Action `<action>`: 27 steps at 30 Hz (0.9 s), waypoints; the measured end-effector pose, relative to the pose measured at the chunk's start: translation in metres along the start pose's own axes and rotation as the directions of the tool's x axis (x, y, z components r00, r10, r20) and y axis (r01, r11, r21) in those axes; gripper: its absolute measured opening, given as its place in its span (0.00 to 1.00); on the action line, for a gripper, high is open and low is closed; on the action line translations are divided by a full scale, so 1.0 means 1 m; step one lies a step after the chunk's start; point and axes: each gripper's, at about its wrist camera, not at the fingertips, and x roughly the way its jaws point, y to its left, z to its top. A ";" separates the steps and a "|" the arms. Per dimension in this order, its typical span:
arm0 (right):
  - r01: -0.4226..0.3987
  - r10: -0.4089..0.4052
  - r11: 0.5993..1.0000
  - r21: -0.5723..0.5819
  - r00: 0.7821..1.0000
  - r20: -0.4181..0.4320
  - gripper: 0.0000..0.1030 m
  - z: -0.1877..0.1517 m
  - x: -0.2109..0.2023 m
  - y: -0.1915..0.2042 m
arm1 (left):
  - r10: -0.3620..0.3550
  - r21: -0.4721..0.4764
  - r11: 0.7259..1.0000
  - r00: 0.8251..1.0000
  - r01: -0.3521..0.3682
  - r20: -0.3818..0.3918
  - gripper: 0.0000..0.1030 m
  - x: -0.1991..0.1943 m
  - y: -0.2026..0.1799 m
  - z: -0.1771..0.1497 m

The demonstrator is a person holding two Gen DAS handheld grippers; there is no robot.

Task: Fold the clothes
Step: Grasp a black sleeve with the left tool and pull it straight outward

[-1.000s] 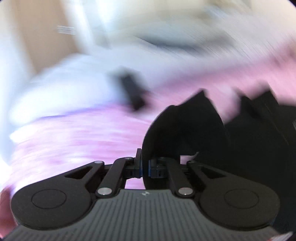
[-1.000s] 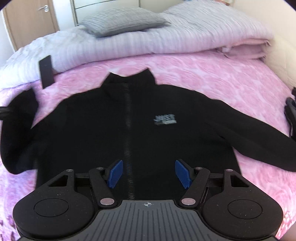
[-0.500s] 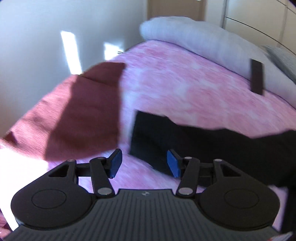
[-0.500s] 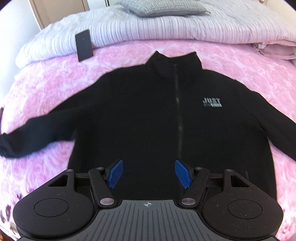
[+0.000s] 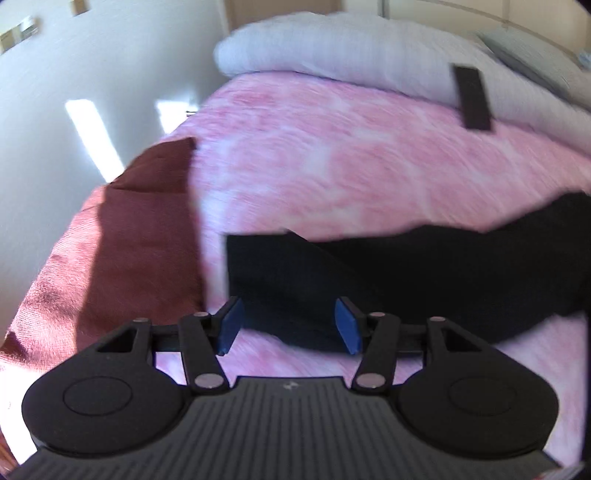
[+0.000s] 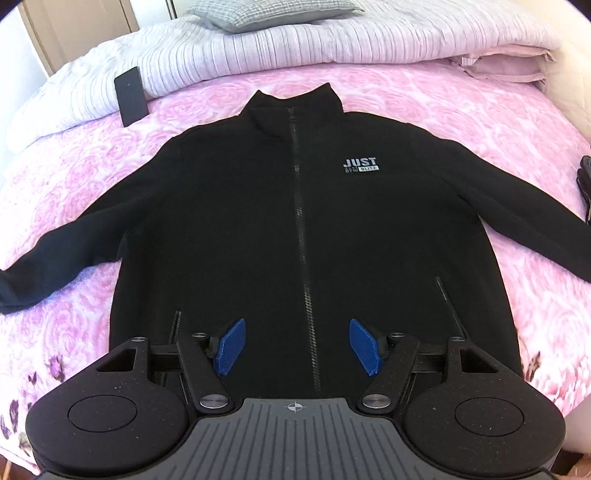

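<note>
A black zip jacket [image 6: 258, 221] with a "JUST" chest logo lies front up, spread flat on the pink bed cover [image 6: 74, 166], both sleeves stretched out sideways. Its left sleeve [image 5: 369, 277] ends in a cuff that lies flat on the cover. My left gripper [image 5: 289, 325] hangs just above that cuff; its jaws are opening, and the cuff shows beneath the gap without either blue pad pressing on it. Over the jacket's bottom hem near the zip, my right gripper [image 6: 298, 345] stands open and holds nothing.
A dark red cloth [image 5: 129, 240] lies at the bed's left edge beside the wall. A black phone [image 6: 130, 96] leans on the rolled white duvet [image 6: 332, 40], with a grey pillow [image 6: 273, 13] behind. Folded pink bedding [image 6: 506, 62] and a small black object [image 6: 585, 177] sit at right.
The left gripper let go of the sleeve and opened; the sleeve now lies flat and stretched out. The right gripper shifted, so the jacket sits centred under it.
</note>
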 end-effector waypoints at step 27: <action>-0.046 0.040 0.989 -0.141 0.998 -0.046 0.65 0.014 0.030 0.040 | -0.158 0.026 0.987 0.983 0.161 -0.089 0.17 -0.042 0.061 -0.011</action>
